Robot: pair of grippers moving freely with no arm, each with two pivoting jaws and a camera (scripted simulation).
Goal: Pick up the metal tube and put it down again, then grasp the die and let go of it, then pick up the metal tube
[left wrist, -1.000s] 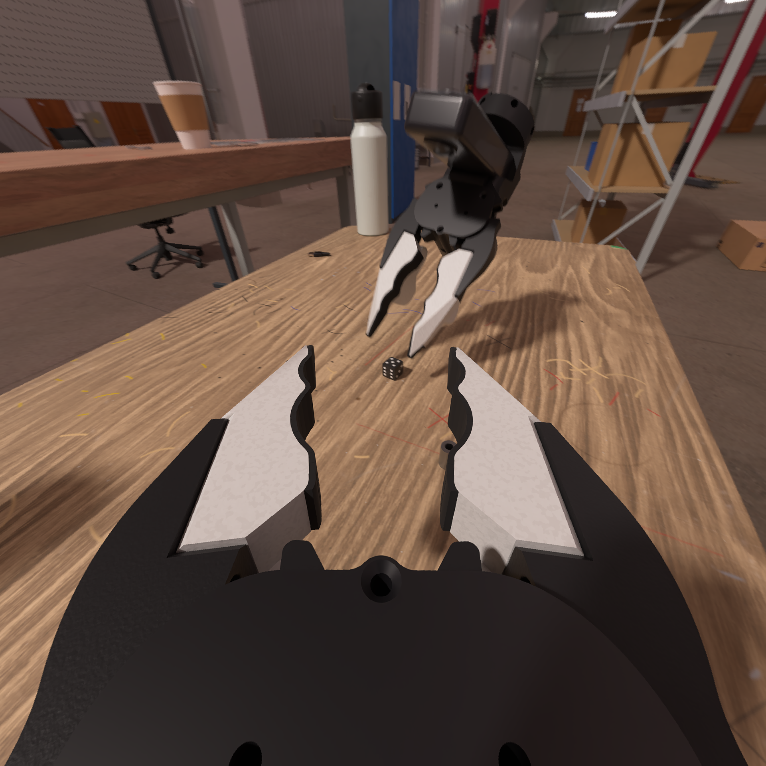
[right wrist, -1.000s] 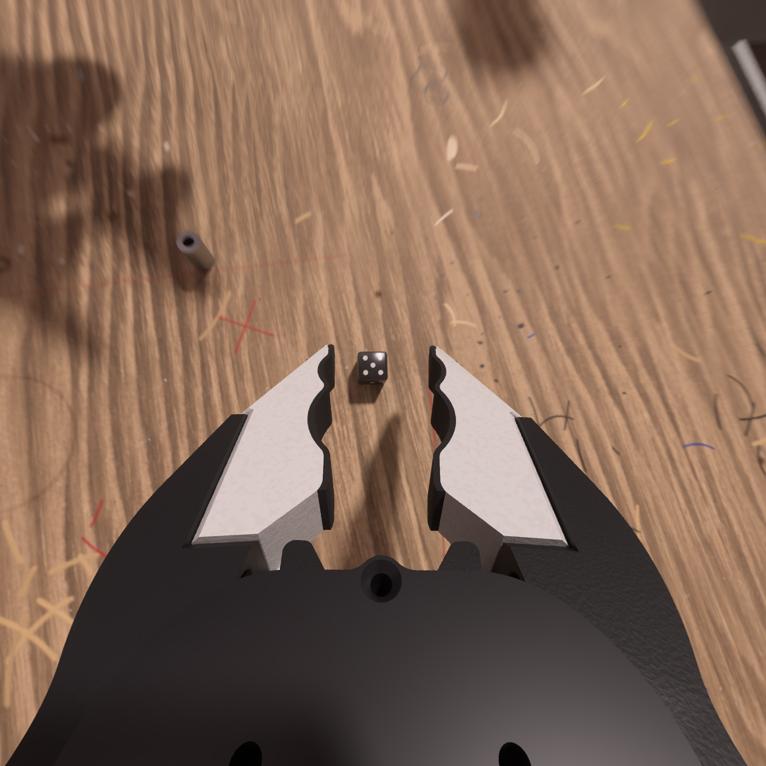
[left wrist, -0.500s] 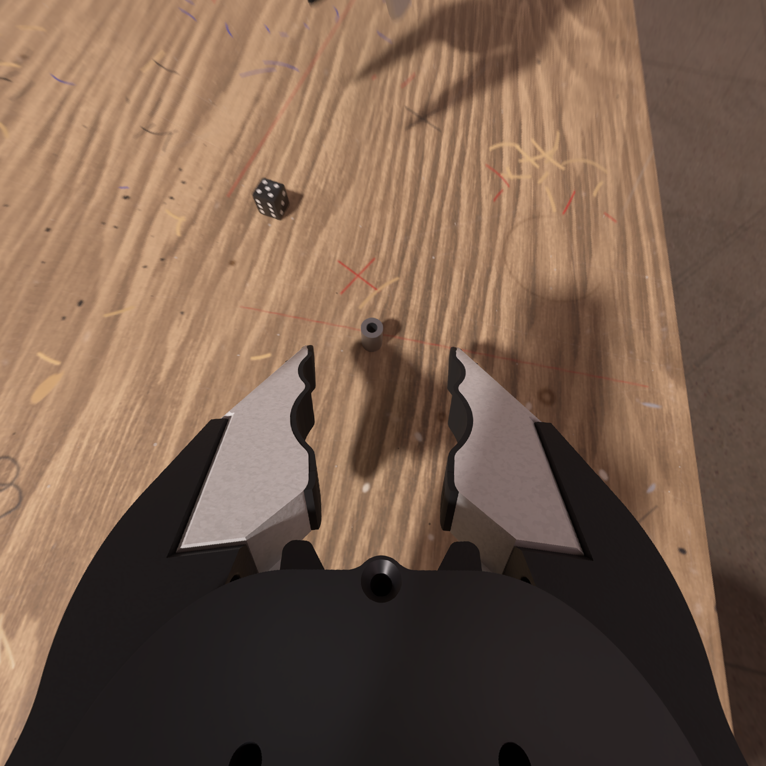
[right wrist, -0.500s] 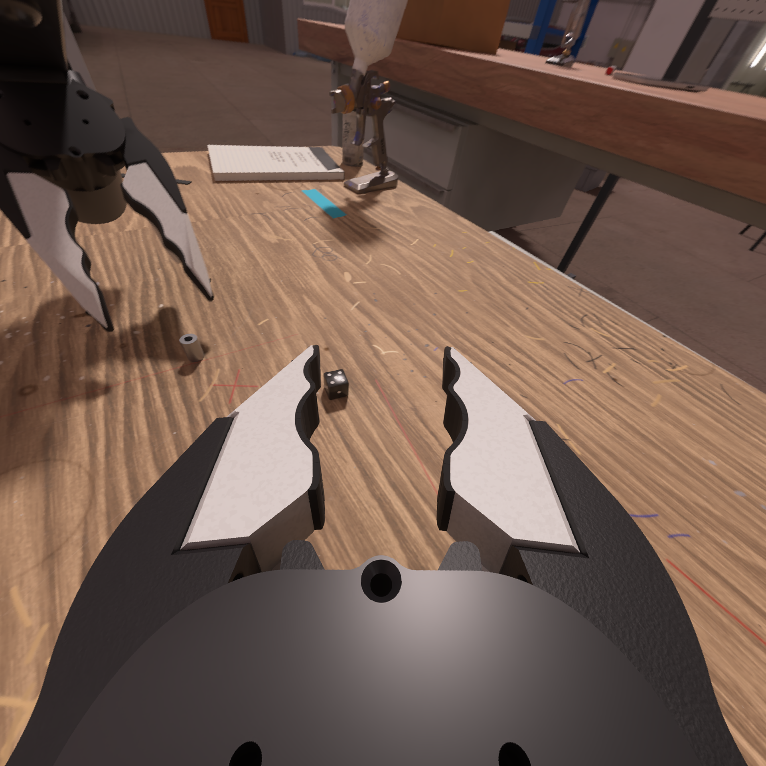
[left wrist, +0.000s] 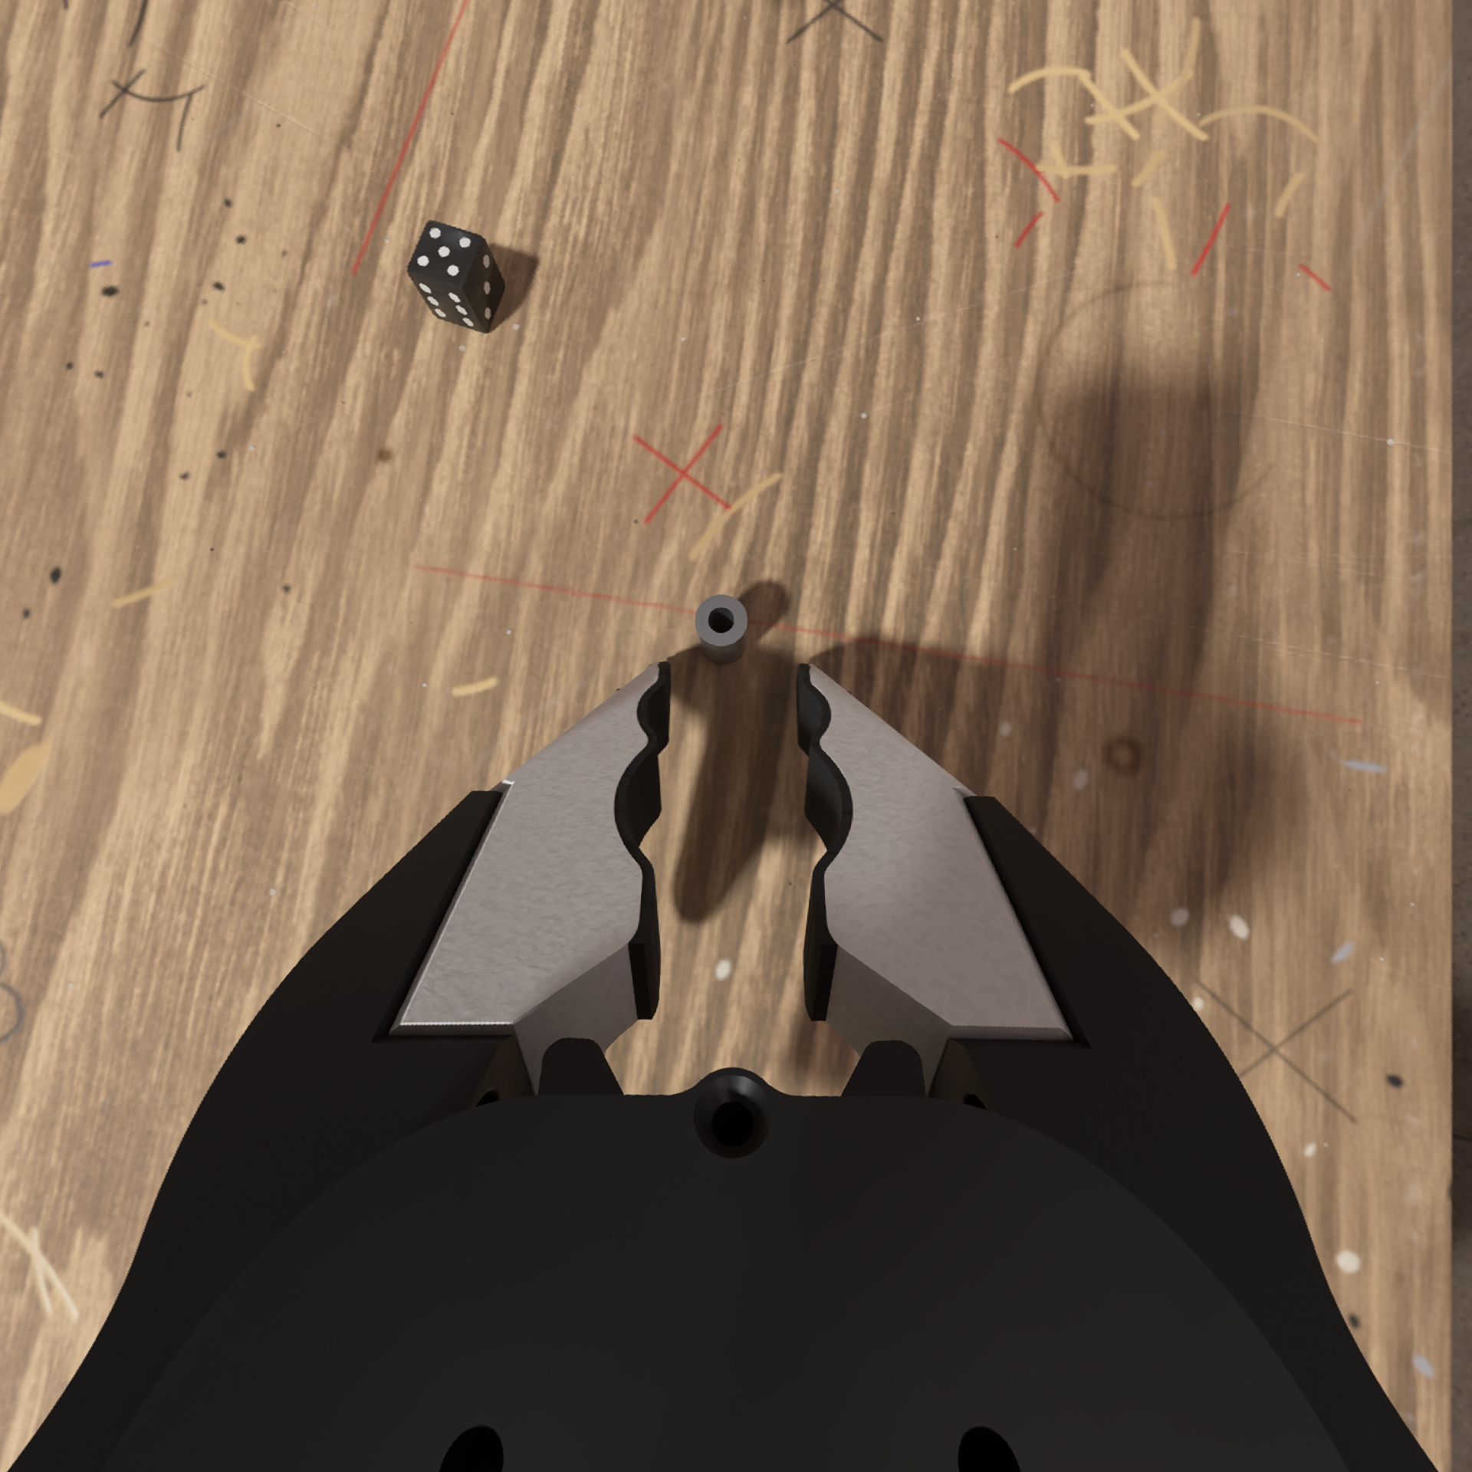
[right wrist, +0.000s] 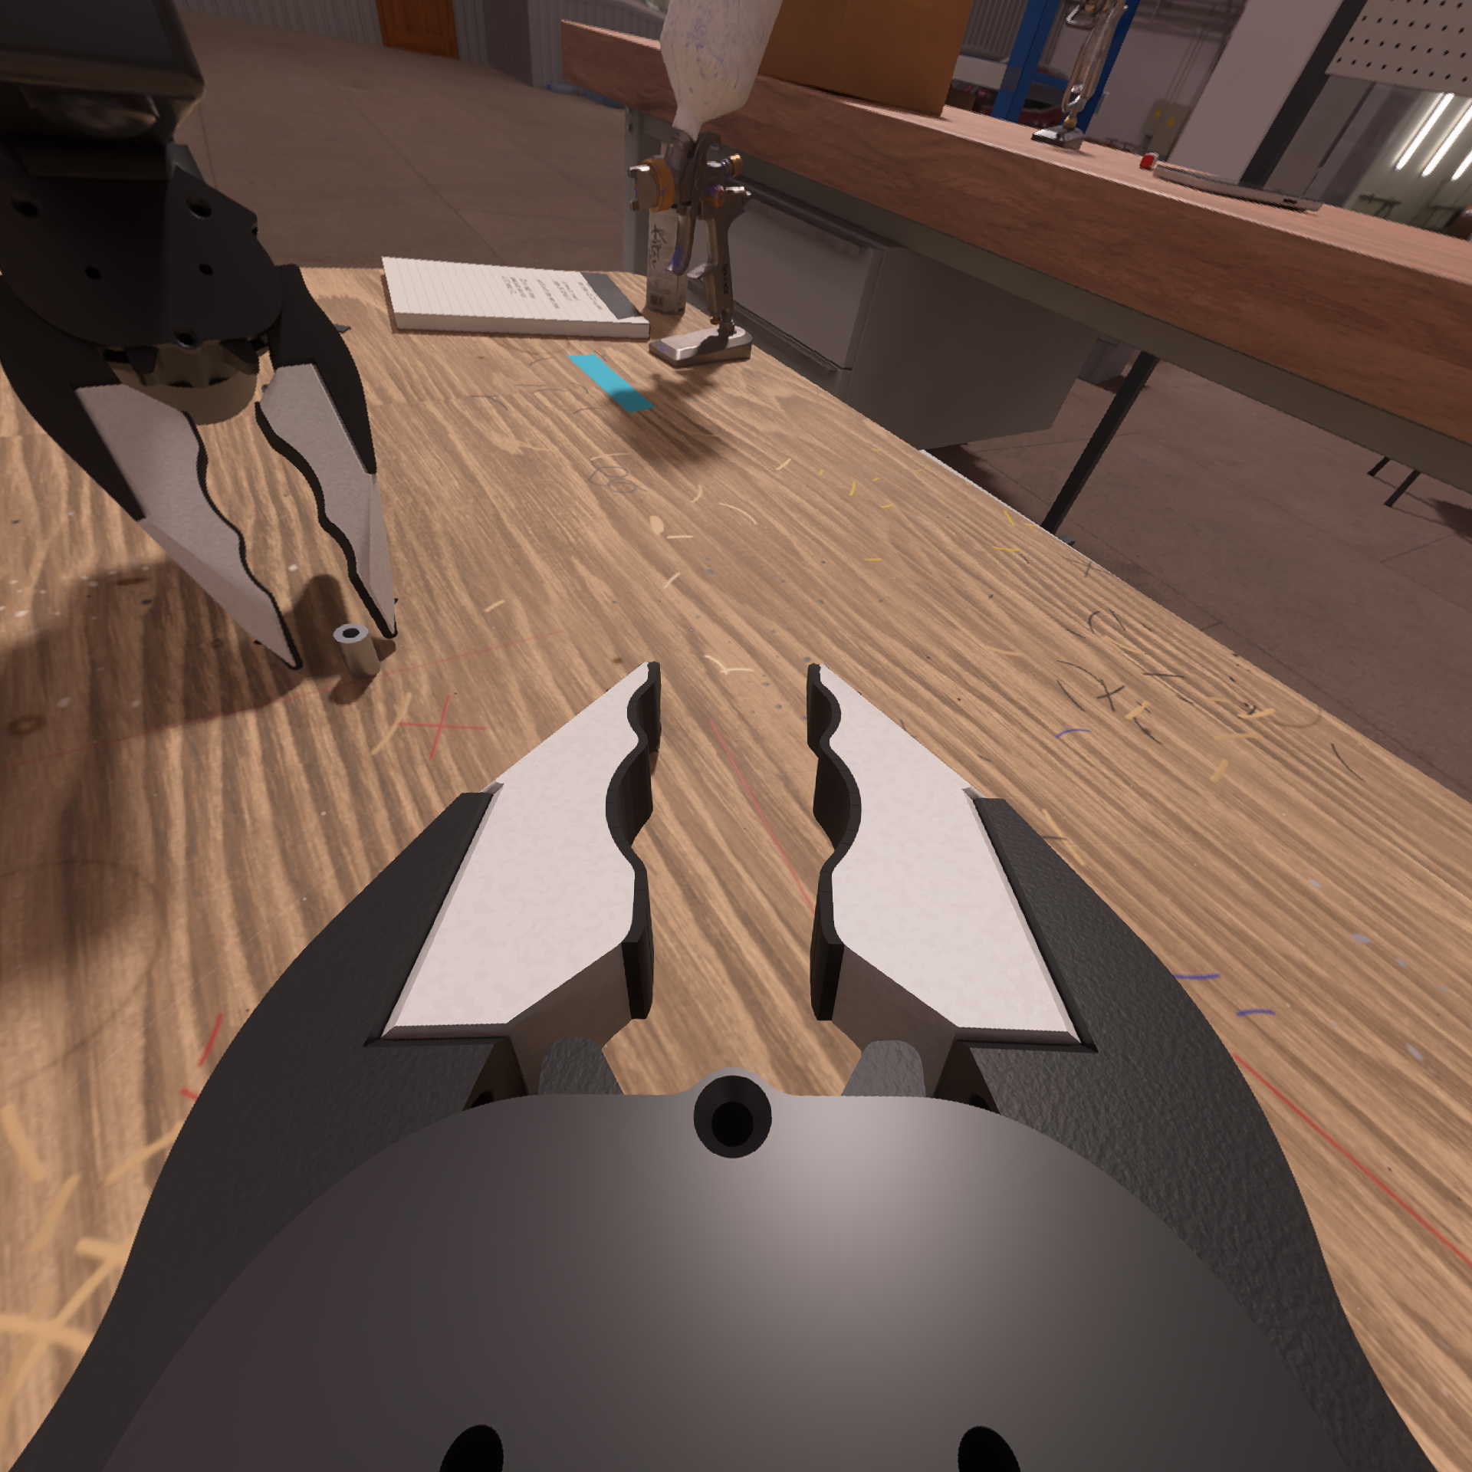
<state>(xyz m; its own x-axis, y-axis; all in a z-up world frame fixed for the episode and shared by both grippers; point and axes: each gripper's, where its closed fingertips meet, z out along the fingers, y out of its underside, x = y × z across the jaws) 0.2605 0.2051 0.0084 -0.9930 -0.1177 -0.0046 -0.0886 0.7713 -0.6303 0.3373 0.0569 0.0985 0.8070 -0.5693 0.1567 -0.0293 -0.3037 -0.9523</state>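
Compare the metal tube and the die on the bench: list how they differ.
The metal tube is a grey hollow cylinder standing upright; the die is a black cube with white pips. The tube sits just ahead of the open left hand-held gripper; the die lies farther off, to its left. Both rest untouched on the wooden table.

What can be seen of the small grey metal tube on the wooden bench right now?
The small grey metal tube is a short, thick-walled cylinder with an open bore, matte grey. It stands upright on the scuffed wooden bench, beside a thin red line, casting a short shadow. The left hand-held gripper has its open fingertips on either side of it; contact cannot be told. The black die lies apart from it.
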